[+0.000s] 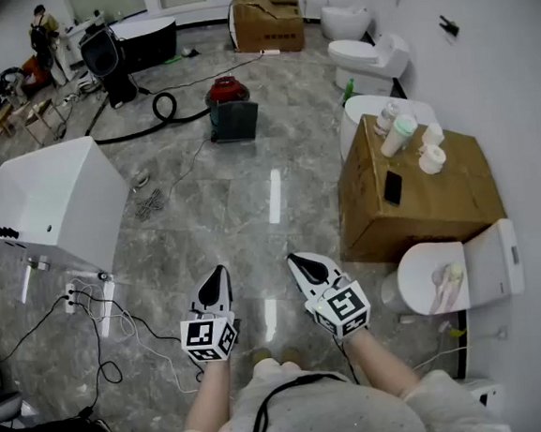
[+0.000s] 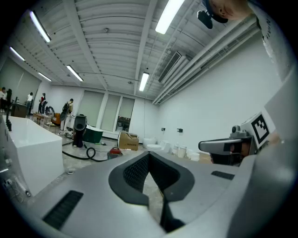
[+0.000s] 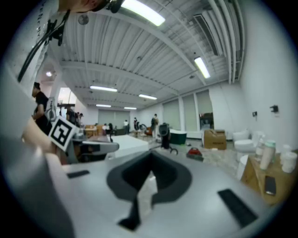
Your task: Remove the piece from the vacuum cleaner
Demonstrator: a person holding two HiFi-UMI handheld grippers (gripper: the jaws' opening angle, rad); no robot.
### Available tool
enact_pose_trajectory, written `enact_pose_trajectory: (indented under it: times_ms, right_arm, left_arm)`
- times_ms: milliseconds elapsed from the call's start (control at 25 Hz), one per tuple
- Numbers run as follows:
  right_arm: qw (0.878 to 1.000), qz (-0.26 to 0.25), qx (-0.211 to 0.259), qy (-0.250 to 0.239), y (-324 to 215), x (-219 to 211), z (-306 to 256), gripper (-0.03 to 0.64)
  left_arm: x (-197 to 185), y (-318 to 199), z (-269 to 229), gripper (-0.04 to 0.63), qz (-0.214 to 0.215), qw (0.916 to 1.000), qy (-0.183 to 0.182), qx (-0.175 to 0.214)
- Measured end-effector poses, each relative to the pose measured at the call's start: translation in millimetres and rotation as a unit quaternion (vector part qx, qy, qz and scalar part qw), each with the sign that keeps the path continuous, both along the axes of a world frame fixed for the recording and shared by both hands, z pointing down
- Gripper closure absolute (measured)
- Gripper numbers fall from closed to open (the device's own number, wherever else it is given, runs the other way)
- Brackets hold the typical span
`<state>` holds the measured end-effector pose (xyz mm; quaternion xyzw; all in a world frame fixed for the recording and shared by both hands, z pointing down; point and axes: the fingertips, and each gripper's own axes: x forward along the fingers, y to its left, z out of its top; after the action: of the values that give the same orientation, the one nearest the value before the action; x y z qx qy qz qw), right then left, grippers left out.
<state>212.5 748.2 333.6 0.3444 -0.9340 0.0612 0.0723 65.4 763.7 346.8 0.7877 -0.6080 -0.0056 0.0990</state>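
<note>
A black vacuum cleaner (image 1: 106, 57) stands far across the room. Its black hose (image 1: 161, 110) loops over the floor towards a red canister (image 1: 227, 90) that sits behind a dark green box (image 1: 235, 122). The left gripper view shows the same vacuum cleaner (image 2: 80, 130), hose (image 2: 88, 152) and red canister (image 2: 114, 152) in the distance. My left gripper (image 1: 218, 272) and right gripper (image 1: 297, 258) are held low in front of the person, several steps short of them. Both are shut with nothing between the jaws, as seen on the left gripper (image 2: 149, 155) and the right gripper (image 3: 151, 154).
A white tub (image 1: 54, 197) stands at the left, with a power strip and cables (image 1: 97, 301) on the floor before it. At the right are a cardboard box (image 1: 419, 197) topped with bottles and a phone, and toilets (image 1: 464, 273) (image 1: 369, 56). People stand at the far left (image 1: 42, 28).
</note>
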Motion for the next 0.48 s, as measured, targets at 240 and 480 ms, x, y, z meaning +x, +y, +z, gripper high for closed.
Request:
enact_pose_trajectory:
  times_ms: [240,480]
  right_arm:
    - [1.000,-0.003,0.008,0.003,-9,3,-2,0.606]
    - [1.000,0.010,0.002,-0.010,-6,16,-4,0.606]
  left_arm:
    - [-3,-6,0,0.572,0.006,0.9997,-0.021,0.008]
    - [-2,6,4,0.572,-0.006,0.9999,-0.012,0.000]
